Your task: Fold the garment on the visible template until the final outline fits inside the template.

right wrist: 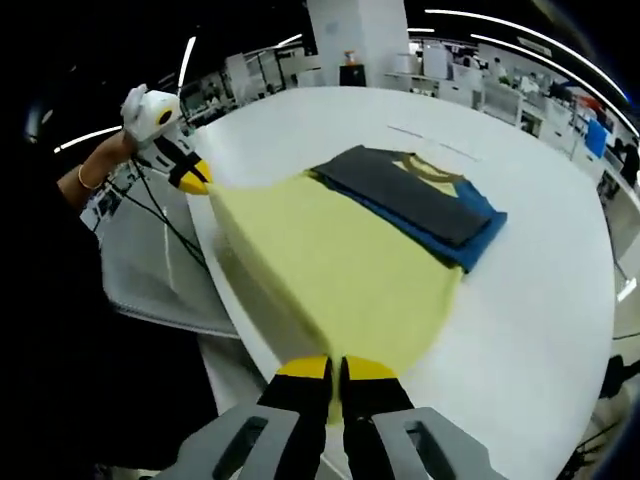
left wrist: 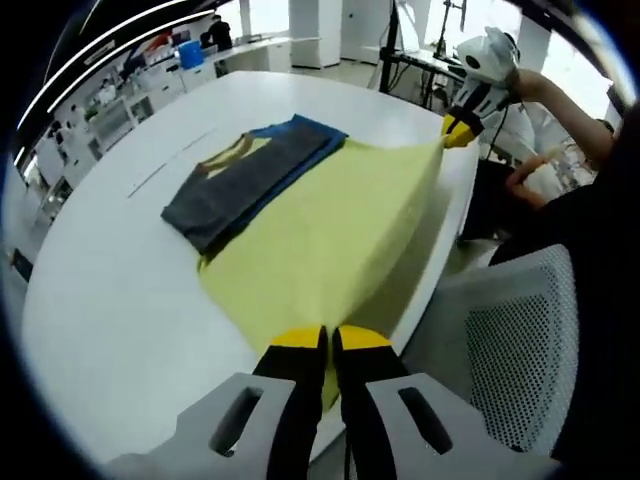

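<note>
A soft, matte yellow garment point(left wrist: 320, 235) lies spread across the smooth white tabletop point(left wrist: 110, 300), its near hem drawn out past the rounded edge of the tabletop so the cloth hangs taut between two held corners. The fabric looks thin and limp, with shallow folds running toward each held point. Its far part is folded over: there a dark grey panel point(left wrist: 240, 180) with a blue edge point(left wrist: 310, 135) and a yellow neckline lies flat in a rough rectangle, resting on the tabletop well in from the edge. In the left gripper view the left gripper point(left wrist: 328, 345) rises from the bottom, its black fingers point(left wrist: 298, 345) tipped in yellow and pressed together on one hem corner of the garment. At the upper right of that view the right gripper point(left wrist: 458, 130) shows, with a white body and yellow tips, pinching the other hem corner, held by a hand point(left wrist: 525, 85). In the right gripper view the same yellow cloth point(right wrist: 330, 265) spreads away from the right gripper point(right wrist: 336, 375), whose yellow-tipped fingers point(right wrist: 368, 372) are closed tight on the hem with no gap between them; the left gripper point(right wrist: 190, 175) appears at the upper left, clamped on the far corner. The grey and blue fold point(right wrist: 420, 200) lies beyond on the tabletop point(right wrist: 540, 300). A white perforated mesh chair back point(left wrist: 520, 330) stands just beside the edge of the tabletop. Faint thin lines point(left wrist: 170, 165) mark the tabletop beyond the fold.
</note>
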`<state>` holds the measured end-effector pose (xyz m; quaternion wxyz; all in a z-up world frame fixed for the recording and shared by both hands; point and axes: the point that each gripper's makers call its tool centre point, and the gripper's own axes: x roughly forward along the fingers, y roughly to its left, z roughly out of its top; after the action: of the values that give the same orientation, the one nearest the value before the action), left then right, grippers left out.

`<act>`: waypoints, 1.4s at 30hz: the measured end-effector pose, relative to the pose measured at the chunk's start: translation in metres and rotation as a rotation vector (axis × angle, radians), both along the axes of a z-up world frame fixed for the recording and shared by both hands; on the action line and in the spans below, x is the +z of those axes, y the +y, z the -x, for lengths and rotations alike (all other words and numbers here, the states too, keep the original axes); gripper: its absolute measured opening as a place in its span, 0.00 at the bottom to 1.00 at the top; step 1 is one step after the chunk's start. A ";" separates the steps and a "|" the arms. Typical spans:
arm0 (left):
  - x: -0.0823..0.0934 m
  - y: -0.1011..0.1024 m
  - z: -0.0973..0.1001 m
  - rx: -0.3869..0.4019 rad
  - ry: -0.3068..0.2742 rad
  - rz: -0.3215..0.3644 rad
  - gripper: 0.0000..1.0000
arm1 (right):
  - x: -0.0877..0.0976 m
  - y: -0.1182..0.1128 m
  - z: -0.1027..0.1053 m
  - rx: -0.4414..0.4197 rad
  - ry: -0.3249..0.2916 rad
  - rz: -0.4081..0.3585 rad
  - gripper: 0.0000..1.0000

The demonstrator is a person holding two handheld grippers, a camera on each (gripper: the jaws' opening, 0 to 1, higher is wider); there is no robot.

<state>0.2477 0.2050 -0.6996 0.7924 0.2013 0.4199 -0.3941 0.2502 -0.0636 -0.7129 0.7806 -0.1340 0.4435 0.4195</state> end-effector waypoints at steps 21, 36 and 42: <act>0.033 0.000 0.003 0.012 0.014 -0.001 0.01 | 0.036 0.002 0.004 0.031 -0.023 0.040 0.00; 0.028 0.002 -0.007 -0.014 0.014 -0.029 0.01 | 0.036 0.004 -0.012 0.049 -0.057 0.050 0.00; 0.029 0.003 -0.022 -0.017 -0.006 -0.037 0.01 | 0.038 0.005 -0.024 0.052 -0.076 0.054 0.00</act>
<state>0.2699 0.2082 -0.6708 0.7864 0.2207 0.4229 -0.3923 0.2740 -0.0591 -0.6745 0.7817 -0.1824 0.4213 0.4221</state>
